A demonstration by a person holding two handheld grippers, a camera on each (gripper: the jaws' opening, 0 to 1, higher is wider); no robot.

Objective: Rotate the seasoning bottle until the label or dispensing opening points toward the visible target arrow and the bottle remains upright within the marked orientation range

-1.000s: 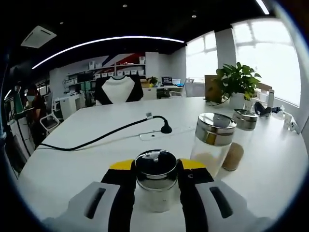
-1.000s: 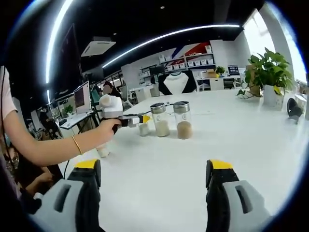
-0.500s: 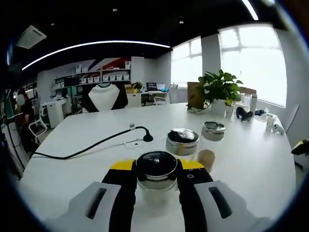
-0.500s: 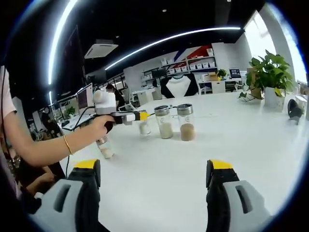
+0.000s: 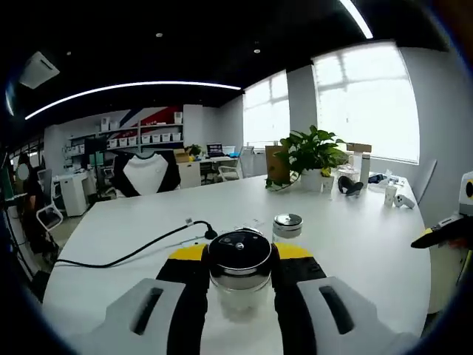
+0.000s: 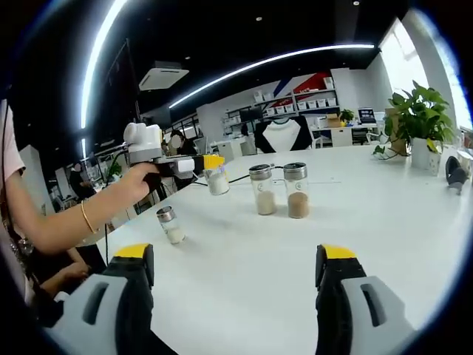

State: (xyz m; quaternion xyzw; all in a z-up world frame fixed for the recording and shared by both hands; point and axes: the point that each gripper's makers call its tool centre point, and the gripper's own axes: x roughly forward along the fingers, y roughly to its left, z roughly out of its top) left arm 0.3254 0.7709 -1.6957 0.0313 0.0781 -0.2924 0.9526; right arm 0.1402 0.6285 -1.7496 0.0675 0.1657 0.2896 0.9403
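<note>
The left hand-held gripper (image 5: 238,275) was clenched on the seasoning bottle (image 5: 238,275), held upright above the tabletop (image 6: 384,222), presumably so it could turn freely. The right hand-held gripper (image 6: 235,275) hung released at six o'clock, well apart from the two jars (image 6: 281,188) standing at twelve o'clock.

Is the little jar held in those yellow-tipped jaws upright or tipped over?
Upright: the jar hangs lid-up in the left gripper, lifted off the table.
</note>
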